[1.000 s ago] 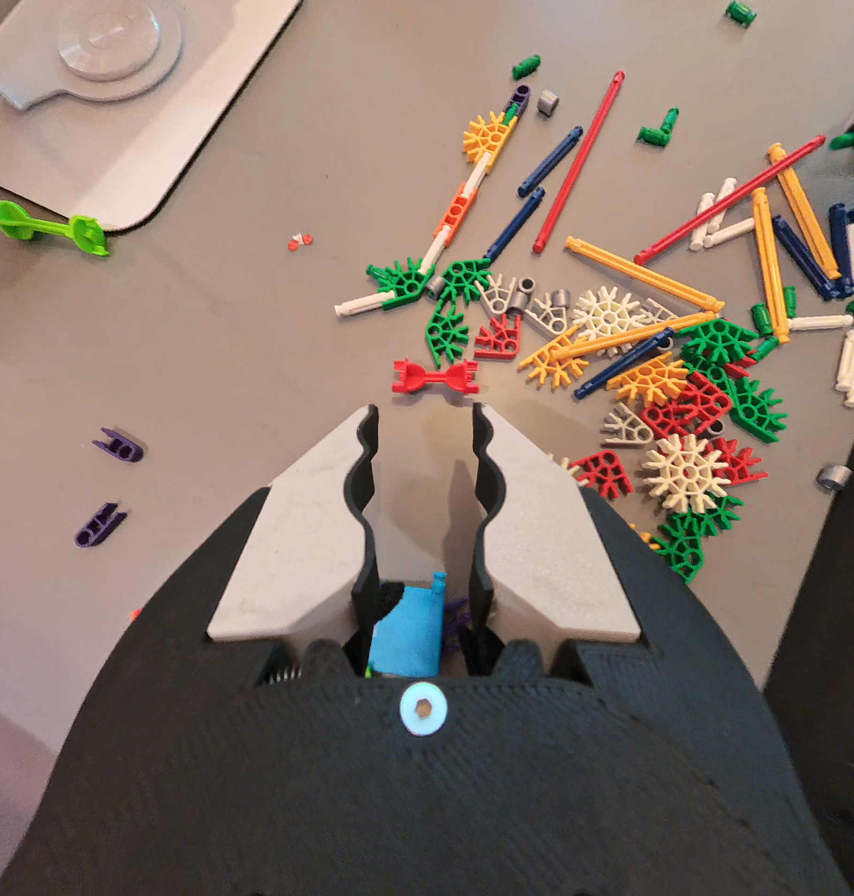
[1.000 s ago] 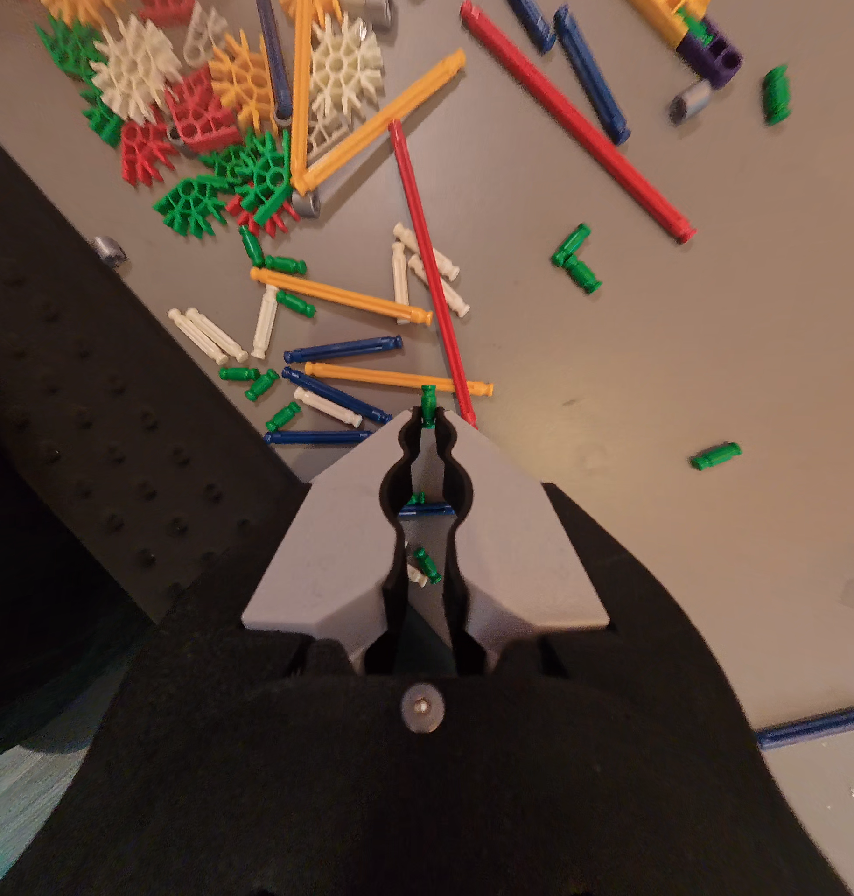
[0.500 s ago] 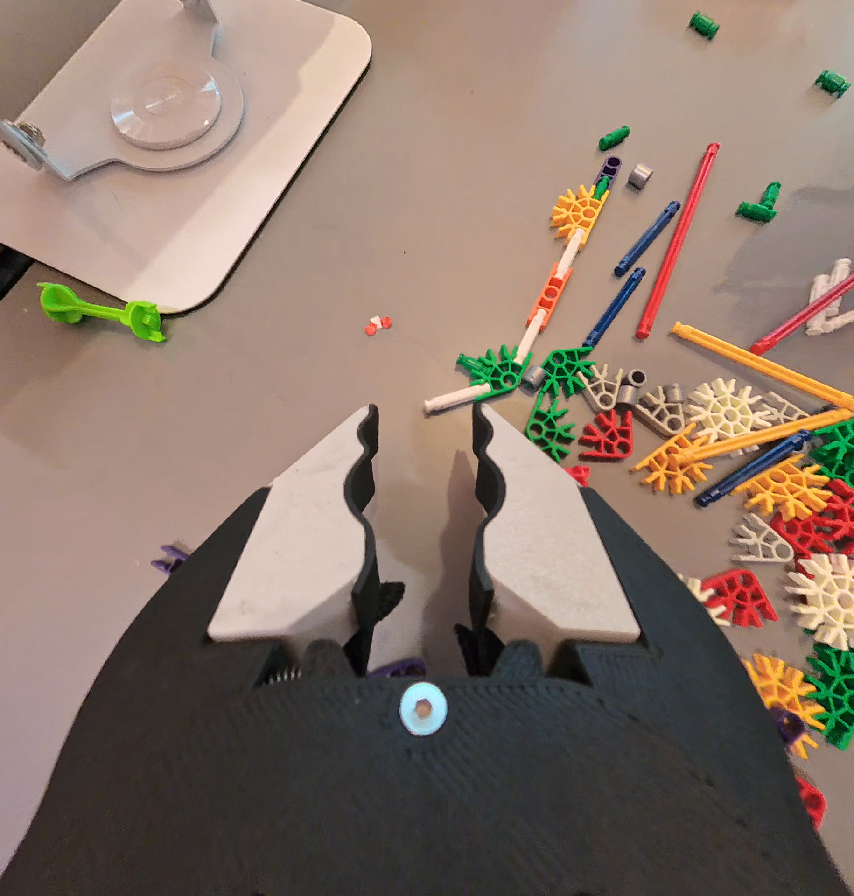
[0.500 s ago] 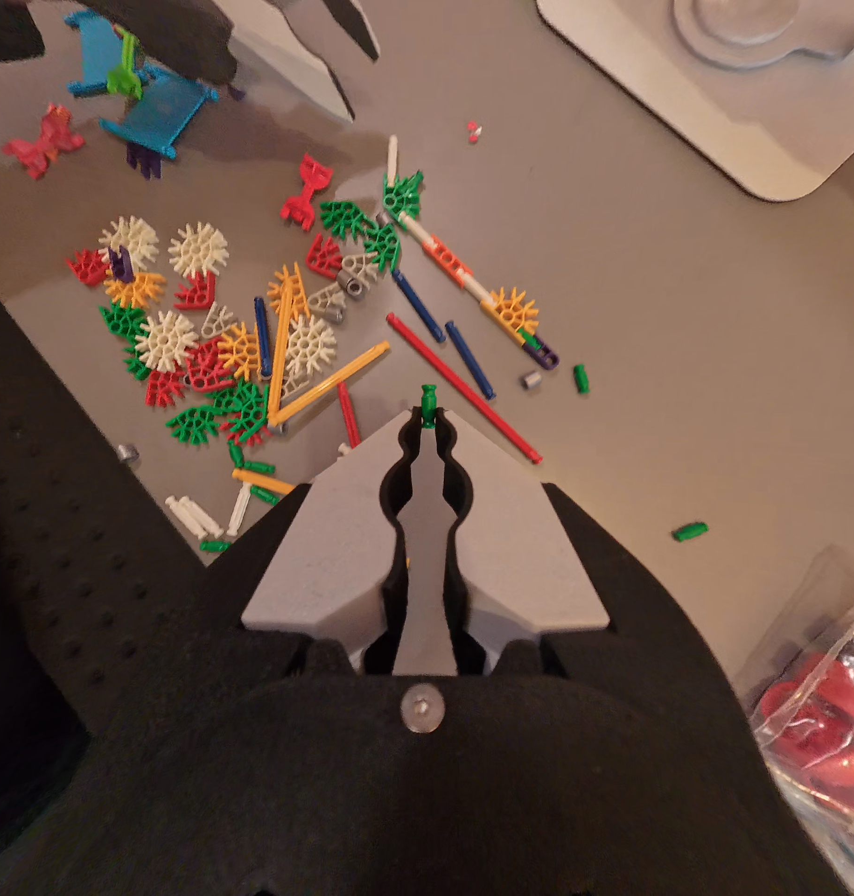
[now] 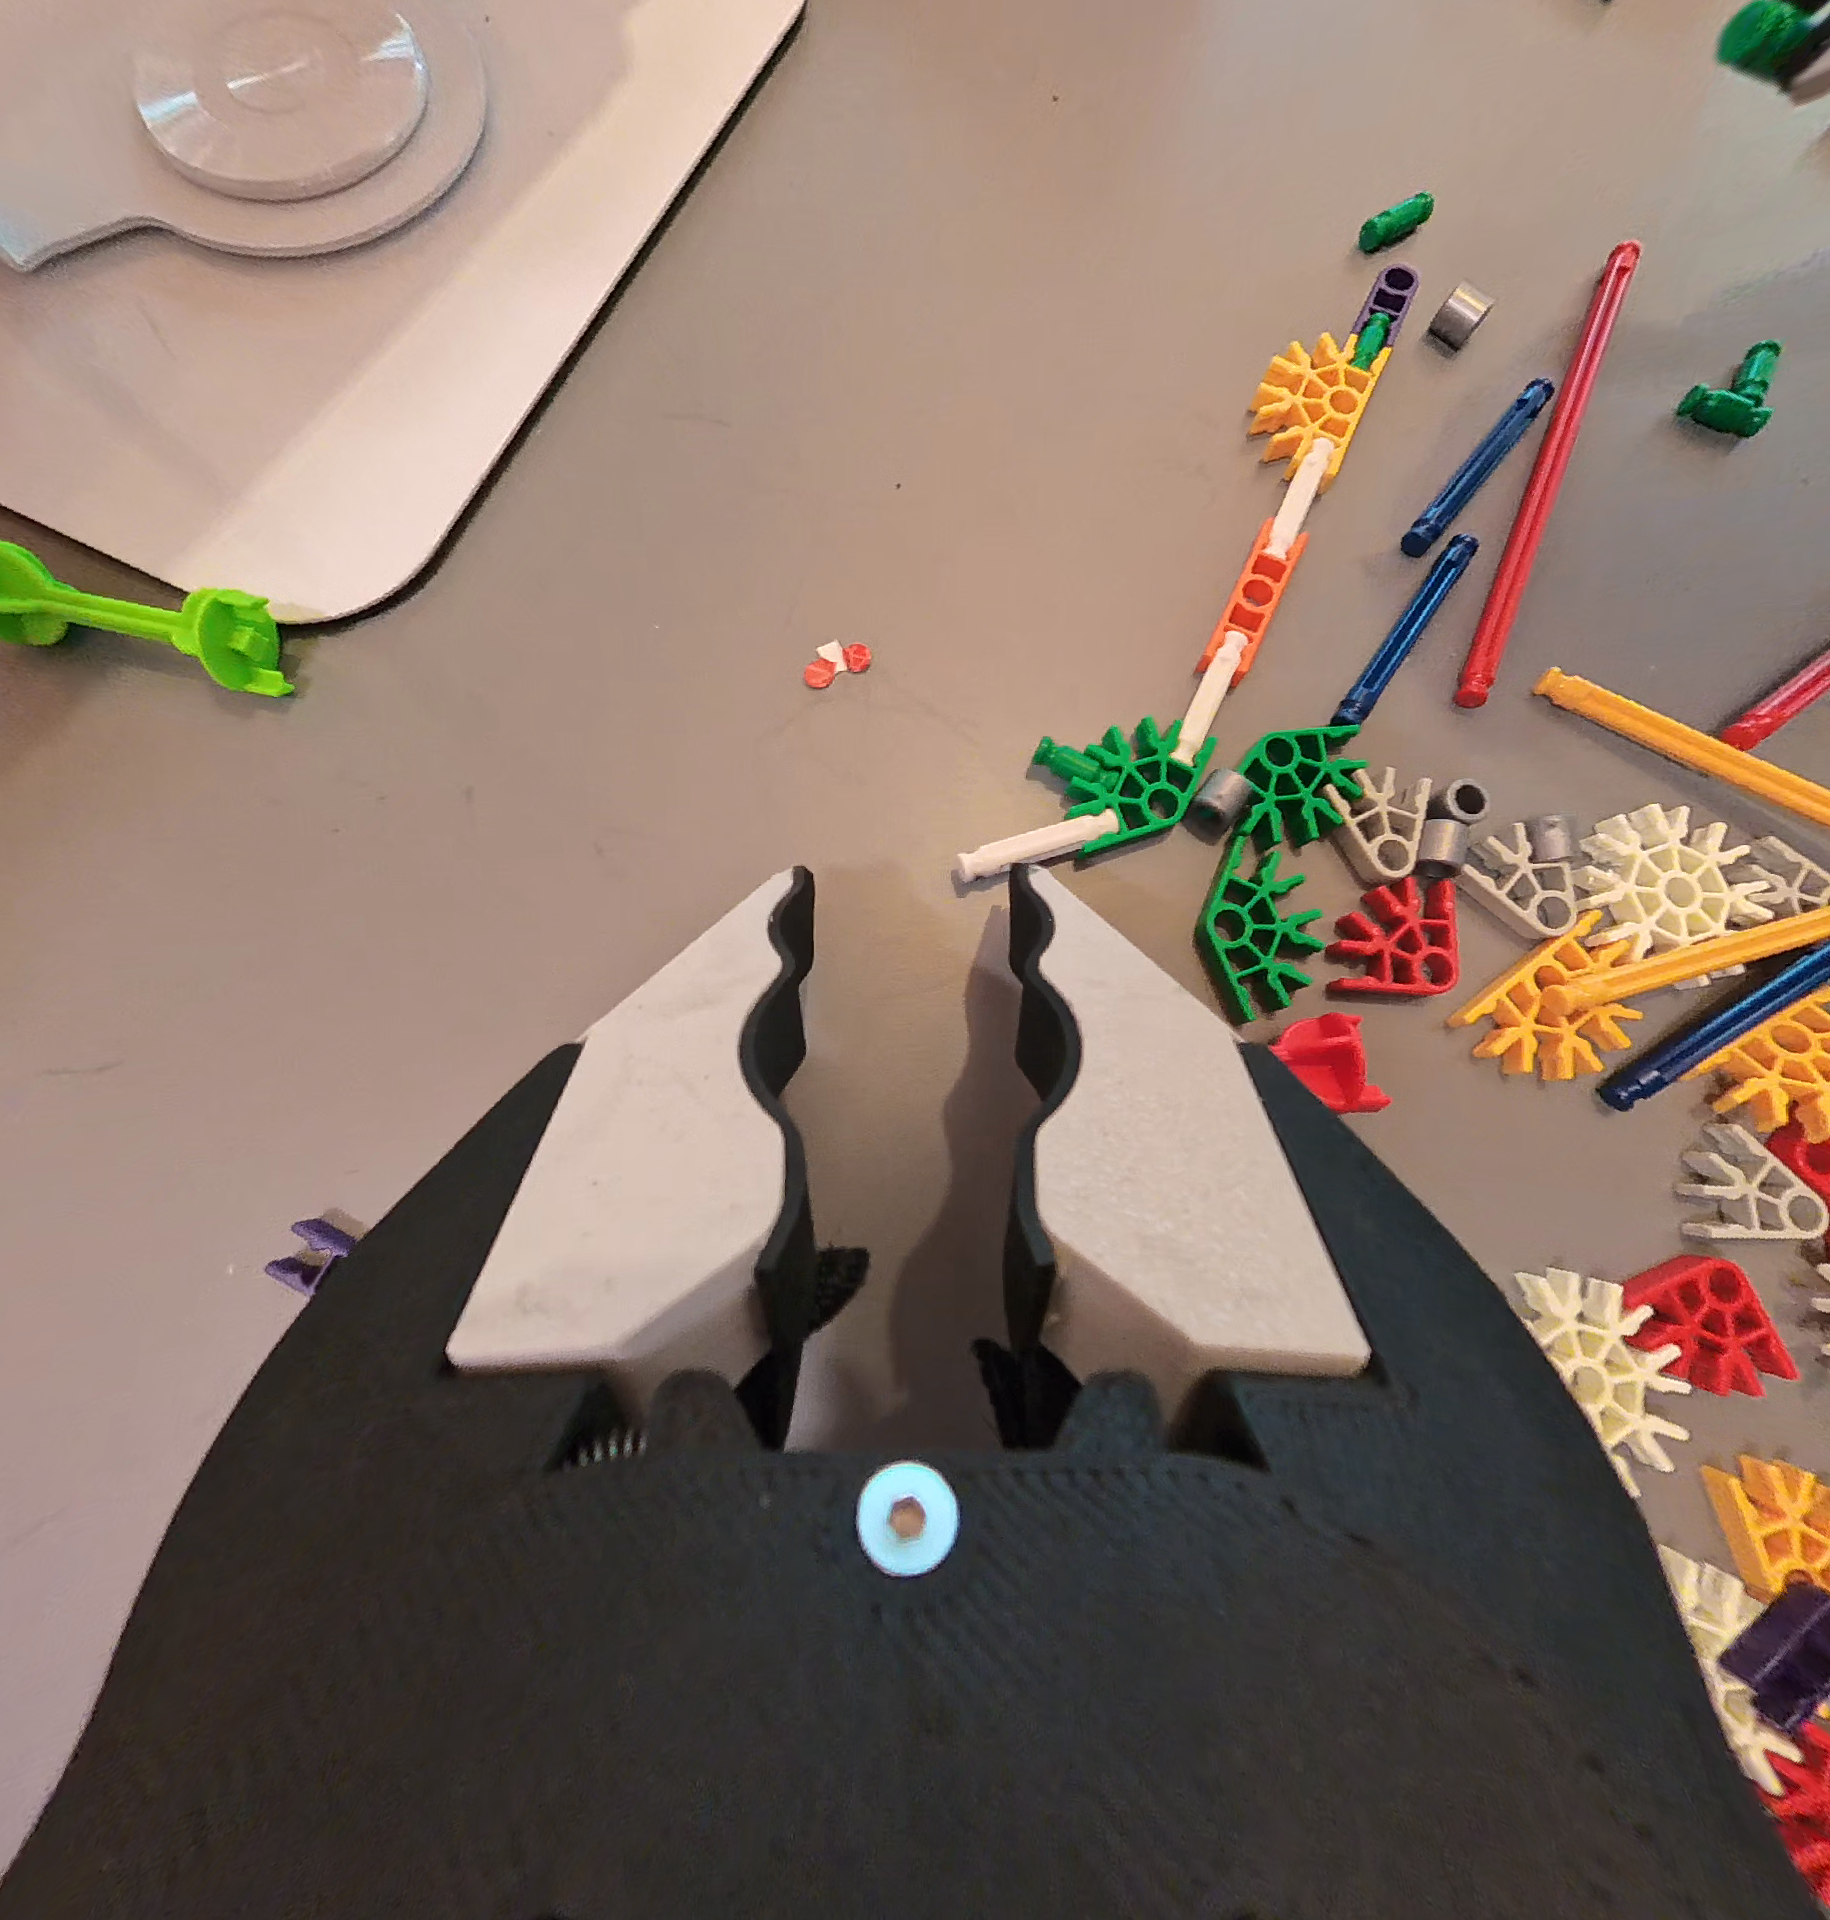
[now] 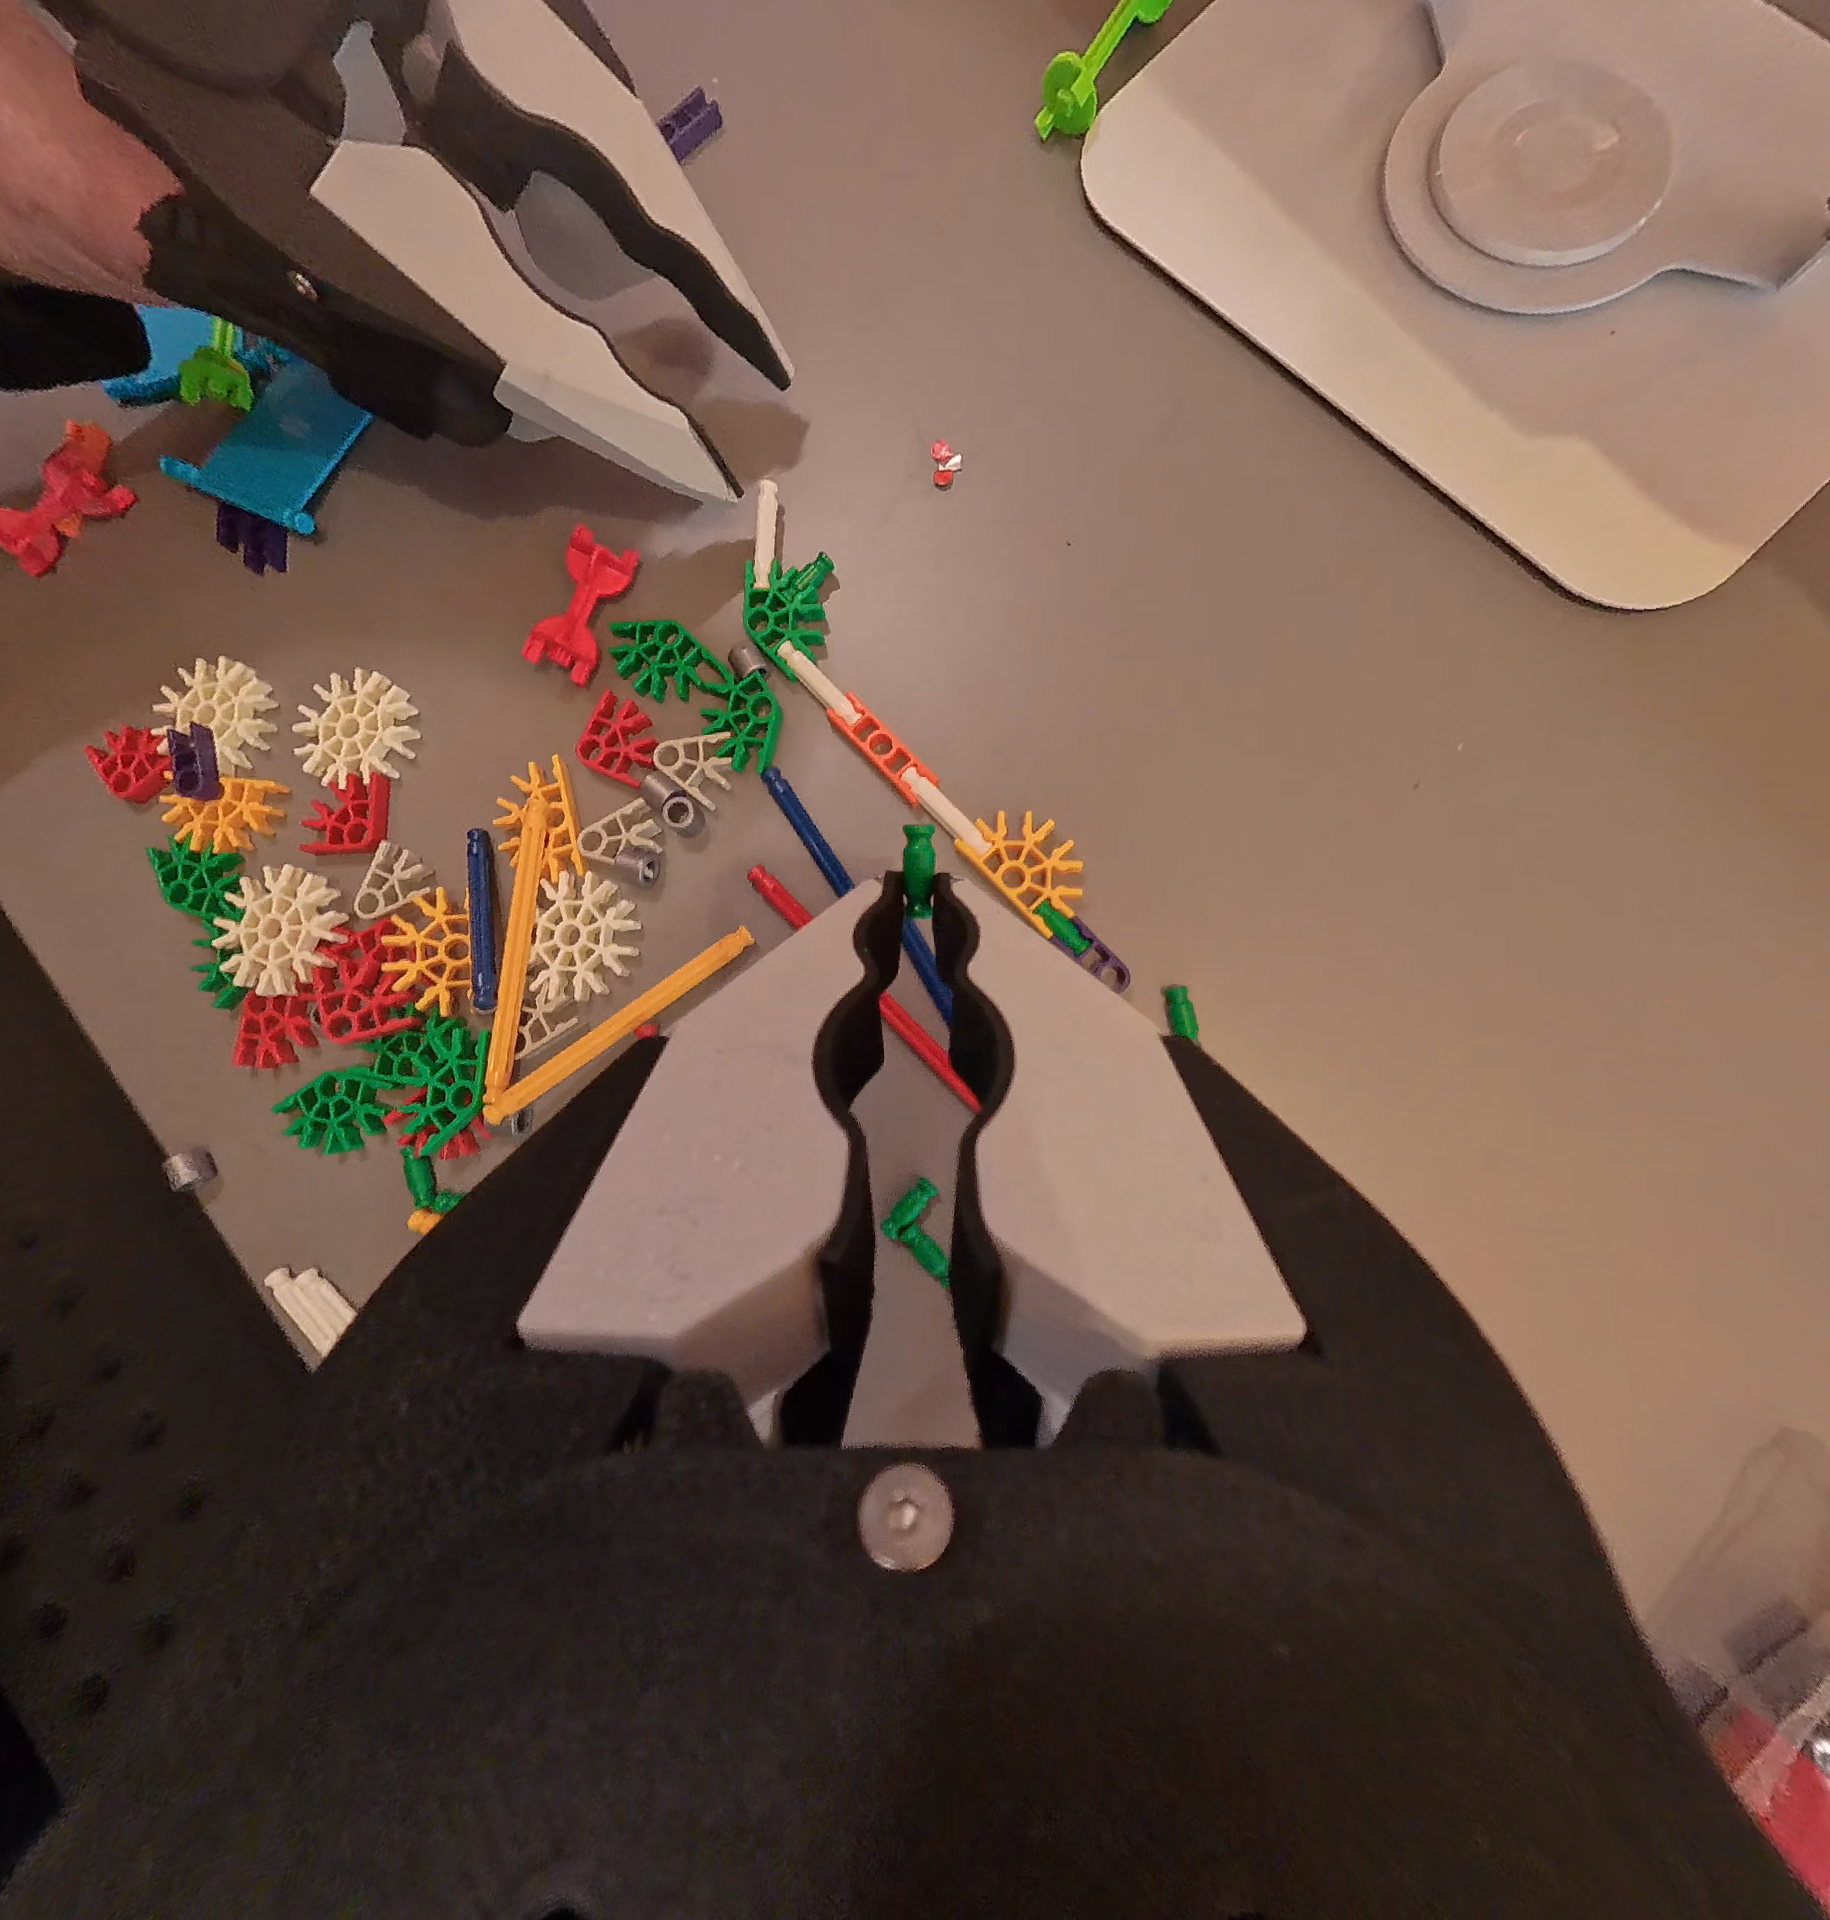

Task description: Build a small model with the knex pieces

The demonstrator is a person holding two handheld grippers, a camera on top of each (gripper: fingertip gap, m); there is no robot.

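My right gripper is shut on a short green rod that sticks out past its tips. It hovers just above a yellow snowflake connector at one end of a joined chain with an orange connector and a green connector. My left gripper is open and empty, low over the grey table. Its right tip is next to the white rod end of the same chain's green connector. The left gripper also shows in the right wrist view, held by a person's hand.
A pile of coloured connectors and rods lies right of the left gripper and left of the right one. A pale base plate with a round disc, a lime piece, a blue panel, a black mat and a plastic bag are nearby. The grippers' ends are close to 15 cm from one another. My right gripper's tips are some 7 cm from the yellow snowflake connector. It is also in sight in the left wrist view.
My right gripper lifted the green rod off the loose rods and carried it over to the chain's yellow connector. My left gripper moved off the pile to the chain's white rod end, still open.
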